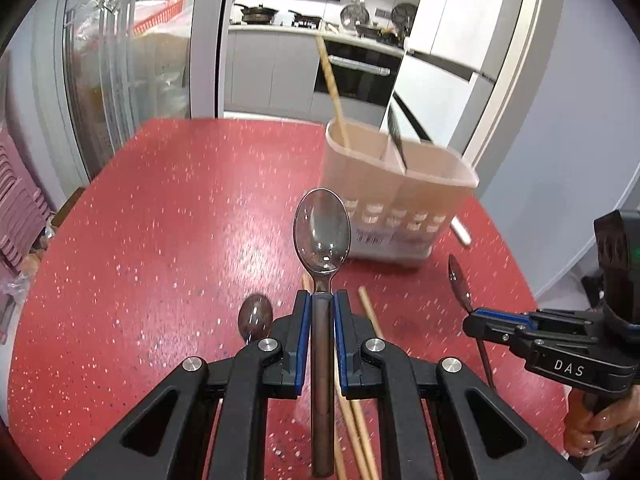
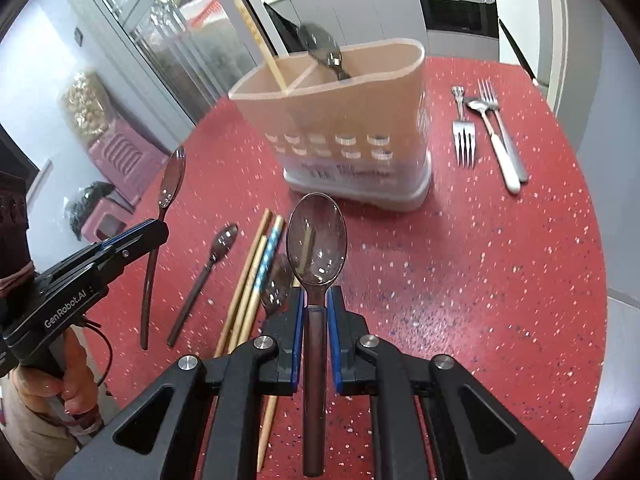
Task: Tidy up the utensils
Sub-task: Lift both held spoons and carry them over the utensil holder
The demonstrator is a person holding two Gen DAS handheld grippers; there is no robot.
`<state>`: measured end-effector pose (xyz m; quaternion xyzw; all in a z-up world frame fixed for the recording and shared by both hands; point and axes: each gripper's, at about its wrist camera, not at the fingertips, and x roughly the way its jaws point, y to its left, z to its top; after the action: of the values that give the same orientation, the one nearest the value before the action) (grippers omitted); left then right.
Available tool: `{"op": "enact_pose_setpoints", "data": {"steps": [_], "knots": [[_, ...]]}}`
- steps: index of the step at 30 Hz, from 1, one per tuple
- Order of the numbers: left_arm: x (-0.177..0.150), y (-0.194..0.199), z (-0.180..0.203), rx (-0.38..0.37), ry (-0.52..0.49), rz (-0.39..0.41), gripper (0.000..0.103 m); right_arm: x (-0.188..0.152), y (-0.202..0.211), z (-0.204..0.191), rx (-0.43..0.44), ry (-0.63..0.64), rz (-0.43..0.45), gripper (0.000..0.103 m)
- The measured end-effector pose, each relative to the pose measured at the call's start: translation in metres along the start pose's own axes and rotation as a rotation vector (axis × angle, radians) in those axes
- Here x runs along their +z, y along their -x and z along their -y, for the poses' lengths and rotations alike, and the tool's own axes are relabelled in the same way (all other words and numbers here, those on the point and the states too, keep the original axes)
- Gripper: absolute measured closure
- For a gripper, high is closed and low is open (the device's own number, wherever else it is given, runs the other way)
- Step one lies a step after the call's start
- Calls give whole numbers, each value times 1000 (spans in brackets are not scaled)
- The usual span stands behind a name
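The red table (image 2: 500, 280) carries a beige caddy (image 2: 352, 120) with divided compartments; one chopstick (image 2: 264, 48) and a spoon (image 2: 320, 50) already stand in it. Loose chopsticks (image 2: 252, 280), another spoon (image 2: 208, 268) and forks (image 2: 464, 140) lie around it.

The step in hand looks like carrying two spoons to the caddy. The left gripper (image 1: 322, 300) is closed on a brown-handled spoon (image 1: 322, 236), bowl forward, clear of the table. The right gripper (image 2: 316, 300) is likewise clamped on its own spoon (image 2: 316, 240).

Both tools tilt downward toward the caddy, side by side, each held by a hand (image 2: 60, 392) at its grip.

Next, I judge, each spoon must be tipped over the rim and released into the spoon compartment.
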<state>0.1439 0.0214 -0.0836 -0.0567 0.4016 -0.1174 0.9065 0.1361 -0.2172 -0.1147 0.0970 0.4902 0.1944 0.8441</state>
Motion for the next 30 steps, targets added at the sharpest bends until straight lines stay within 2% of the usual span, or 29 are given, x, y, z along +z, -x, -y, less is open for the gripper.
{"op": "enact_pose_setpoints", "data": {"steps": [10,16,23,30], "knots": [[52,11,10,-19,10,112,67,44,31,-5,26,14,115,90],[94,8,15,-32,26,177,67,90,48,-4,20,30,195,90],[137,-14,19,-37,58,229,67,141,54,1,30,33,291,90],[161,-43,20,-22,79,258,67,178,35,6,29,35,341,91]]}}
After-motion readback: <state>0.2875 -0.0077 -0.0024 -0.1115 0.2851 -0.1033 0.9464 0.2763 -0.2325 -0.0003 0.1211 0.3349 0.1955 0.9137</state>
